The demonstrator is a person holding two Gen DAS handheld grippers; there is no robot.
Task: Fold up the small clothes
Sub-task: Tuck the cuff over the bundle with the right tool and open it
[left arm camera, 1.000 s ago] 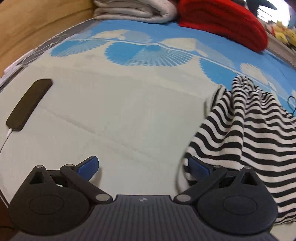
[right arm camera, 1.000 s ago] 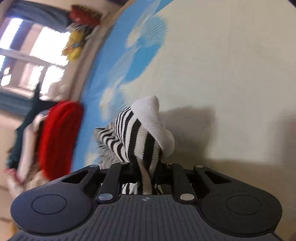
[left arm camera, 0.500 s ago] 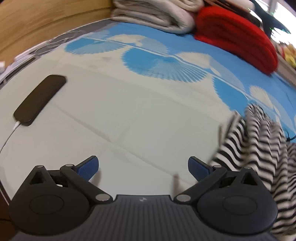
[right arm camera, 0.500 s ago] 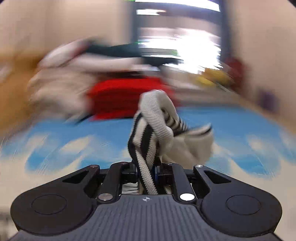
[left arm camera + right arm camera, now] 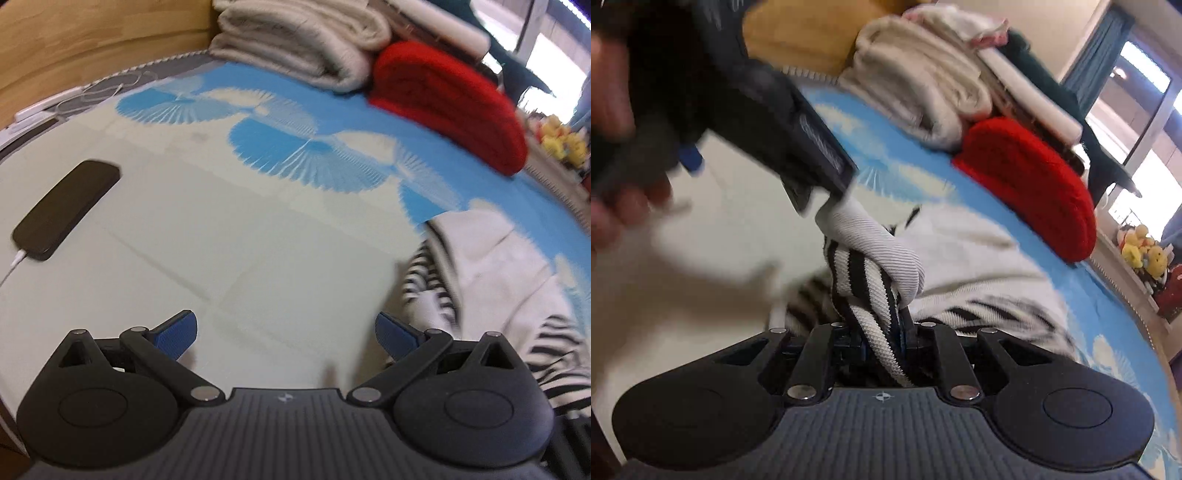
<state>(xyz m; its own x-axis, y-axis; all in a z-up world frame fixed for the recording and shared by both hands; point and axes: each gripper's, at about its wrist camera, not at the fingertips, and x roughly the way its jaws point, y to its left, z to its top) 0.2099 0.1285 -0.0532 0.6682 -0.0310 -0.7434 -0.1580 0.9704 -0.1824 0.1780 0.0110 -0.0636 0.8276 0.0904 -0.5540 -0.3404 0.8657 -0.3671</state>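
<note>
A black-and-white striped garment (image 5: 871, 273) with a white ribbed part is bunched between the jaws of my right gripper (image 5: 882, 332), which is shut on it; the rest trails behind onto the bed. In the left wrist view the same striped garment (image 5: 491, 280) lies at the right, its white inner side up. My left gripper (image 5: 286, 330) hangs open over bare pale sheet, its blue pads (image 5: 177, 332) wide apart and holding nothing. The left gripper's body (image 5: 768, 110) and a person's hand (image 5: 613, 92) fill the upper left of the right wrist view.
A black phone (image 5: 66, 210) on a white cable lies at the left on the bed sheet (image 5: 258, 221). A folded red blanket (image 5: 450, 107) and beige blankets (image 5: 303, 40) are stacked at the far side, by a wooden headboard (image 5: 92, 37). Plush toys (image 5: 1141, 251) sit far right.
My right gripper has rolled and swung across the bed with the striped garment, dragging it rightwards and turning its white side up. The left gripper rose slightly and stayed open.
</note>
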